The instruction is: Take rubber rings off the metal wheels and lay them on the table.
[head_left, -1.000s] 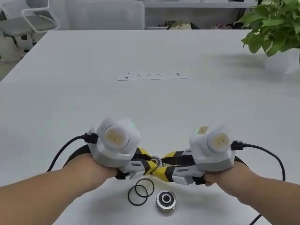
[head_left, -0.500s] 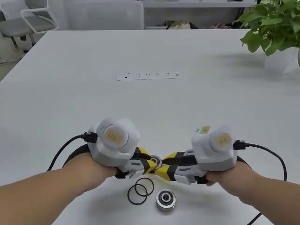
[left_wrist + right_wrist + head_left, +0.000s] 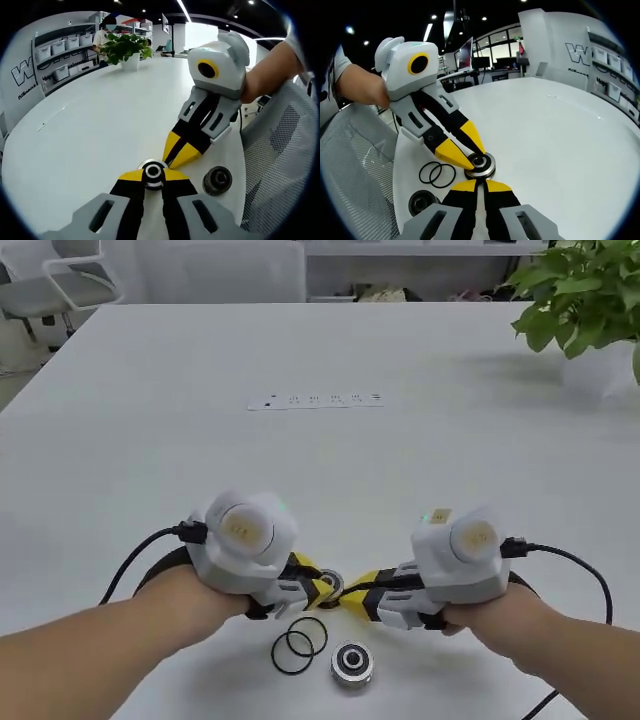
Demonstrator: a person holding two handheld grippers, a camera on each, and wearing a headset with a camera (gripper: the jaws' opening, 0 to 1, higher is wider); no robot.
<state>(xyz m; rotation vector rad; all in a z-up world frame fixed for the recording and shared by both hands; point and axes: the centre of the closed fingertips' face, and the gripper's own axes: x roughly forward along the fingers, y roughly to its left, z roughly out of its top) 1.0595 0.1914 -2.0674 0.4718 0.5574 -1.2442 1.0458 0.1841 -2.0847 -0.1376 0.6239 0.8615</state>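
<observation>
Left gripper (image 3: 316, 588): jaws closed narrow on a metal wheel (image 3: 329, 584), held clear of the white table (image 3: 330, 460). In the left gripper view the yellow tips clamp the wheel's rim from both sides.

Right gripper (image 3: 352, 597): comes in from the opposite side, jaws pressed together, only a hairline gap. The tips meet the held wheel's edge (whether anything thin is pinched between them, cannot tell).

Two black rubber rings (image 3: 300, 645) lie flat on the table just below the grippers, overlapping each other. Second wheel (image 3: 352, 663) lies on its side just beside them, toward the person.

Surroundings:
- flat power strip (image 3: 315, 400) mid-table, well apart from the work
- potted plant (image 3: 575, 295) at the far right corner
- office chair (image 3: 70, 280) beyond the far left corner
- black cable (image 3: 140, 562) trailing from each gripper body
- mesh seat back (image 3: 355, 165) close behind the table edge

The gripper bodies and both hands cover much of the table around the held wheel in the head view.
</observation>
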